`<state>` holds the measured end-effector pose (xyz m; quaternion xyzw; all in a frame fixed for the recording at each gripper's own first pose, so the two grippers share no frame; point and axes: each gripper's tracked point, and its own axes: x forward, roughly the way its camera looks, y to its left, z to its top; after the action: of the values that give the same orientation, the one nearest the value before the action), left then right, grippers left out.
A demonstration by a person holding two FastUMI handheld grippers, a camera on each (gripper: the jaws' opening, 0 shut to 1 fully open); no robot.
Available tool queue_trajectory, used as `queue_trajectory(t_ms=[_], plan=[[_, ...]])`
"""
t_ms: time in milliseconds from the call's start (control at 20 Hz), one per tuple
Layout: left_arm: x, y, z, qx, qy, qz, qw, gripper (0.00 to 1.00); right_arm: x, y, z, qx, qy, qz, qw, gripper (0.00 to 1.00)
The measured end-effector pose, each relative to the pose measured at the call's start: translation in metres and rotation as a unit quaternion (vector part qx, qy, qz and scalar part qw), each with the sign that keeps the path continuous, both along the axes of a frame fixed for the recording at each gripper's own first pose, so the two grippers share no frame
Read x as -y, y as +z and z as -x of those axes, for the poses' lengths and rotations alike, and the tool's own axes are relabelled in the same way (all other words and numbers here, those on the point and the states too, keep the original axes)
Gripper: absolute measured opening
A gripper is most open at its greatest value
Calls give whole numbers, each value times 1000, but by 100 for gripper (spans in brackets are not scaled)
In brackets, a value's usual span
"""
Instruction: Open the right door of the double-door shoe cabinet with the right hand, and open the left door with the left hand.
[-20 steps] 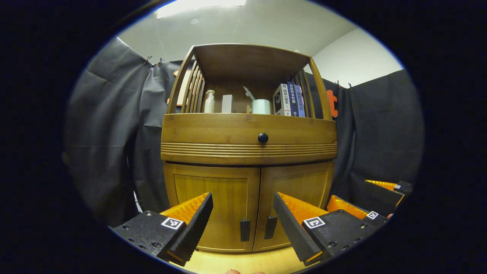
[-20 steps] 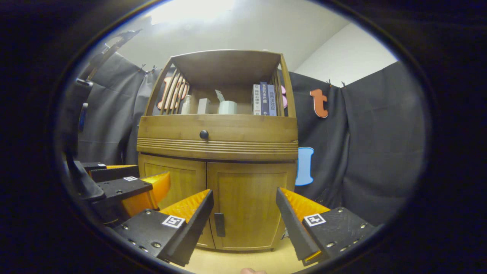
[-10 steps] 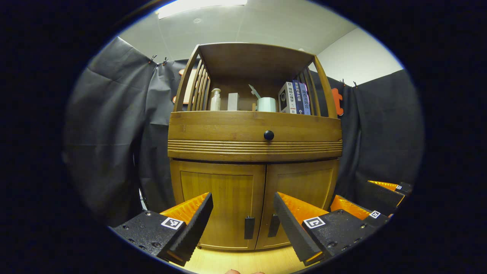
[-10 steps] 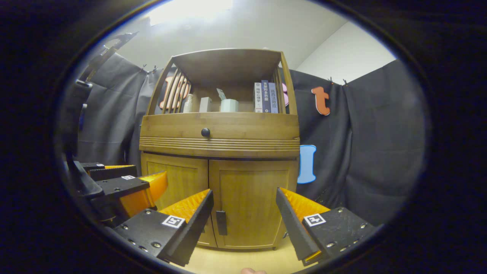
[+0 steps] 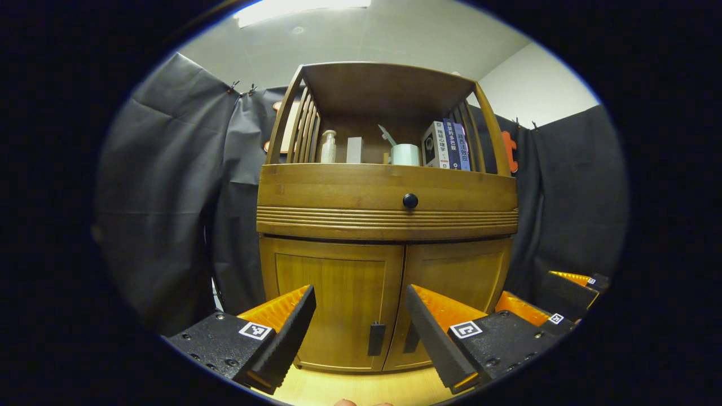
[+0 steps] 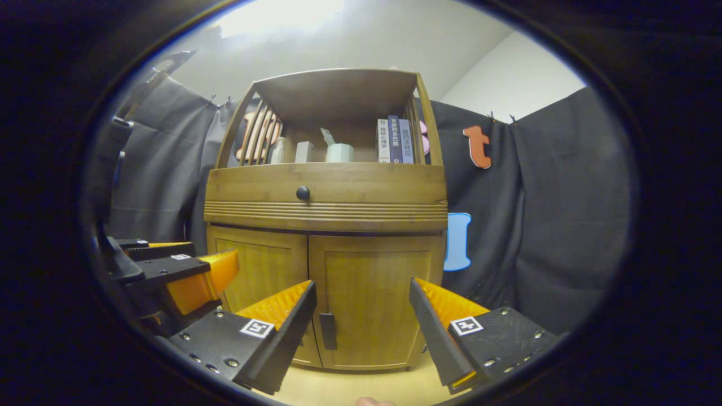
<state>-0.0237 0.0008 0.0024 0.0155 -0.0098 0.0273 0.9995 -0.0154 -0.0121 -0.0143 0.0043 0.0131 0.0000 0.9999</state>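
Observation:
A wooden shoe cabinet (image 5: 386,220) (image 6: 327,208) stands ahead with both lower doors closed. In the left gripper view the left door (image 5: 333,304) carries a black handle (image 5: 375,339), and the right door (image 5: 451,282) sits beside it. My left gripper (image 5: 360,332) is open, some way in front of the doors. In the right gripper view the right door (image 6: 372,299) has its black handle (image 6: 328,331) near my open right gripper (image 6: 362,332), with the left door (image 6: 259,270) partly behind the left gripper (image 6: 186,276). The right gripper (image 5: 555,304) also shows at the lower right of the left gripper view.
Above the doors is a drawer with a black knob (image 5: 410,201) (image 6: 303,193). The open shelf on top holds books (image 5: 448,145), a white cup (image 5: 405,154) and a bottle (image 5: 328,147). Light wooden floor (image 5: 361,389) lies before the cabinet; black cloth hangs on both sides.
Both views have drifted a little: the cabinet has slid rightward in the left gripper view and looks slightly nearer in both. Doors remain closed, both grippers open.

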Motion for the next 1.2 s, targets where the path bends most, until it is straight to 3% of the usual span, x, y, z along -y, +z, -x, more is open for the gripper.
queue_trajectory(t_ms=[300,600,650,800,850,1050,1100,1200], plan=[[-32,6,7,8,35,-7,999,99,-11,-23,-25,-22,2,5,1000,97],[-94,13,21,14,112,-17,993,98,-45,-64,-76,-69,35,-14,997,97],[-104,13,24,14,126,-18,992,98,-51,-72,-83,-78,39,-8,996,90],[-131,14,33,13,162,-23,987,98,-73,-110,-106,-115,57,12,992,87],[-137,13,35,13,171,-25,985,98,-77,-122,-109,-130,60,17,990,80],[-157,10,44,6,200,-23,980,98,-83,-176,-126,-182,60,38,981,77],[-161,8,46,3,203,-21,979,98,-81,-183,-129,-191,63,42,979,63],[-161,6,47,3,203,-18,979,98,-78,-184,-130,-205,59,45,976,56]])
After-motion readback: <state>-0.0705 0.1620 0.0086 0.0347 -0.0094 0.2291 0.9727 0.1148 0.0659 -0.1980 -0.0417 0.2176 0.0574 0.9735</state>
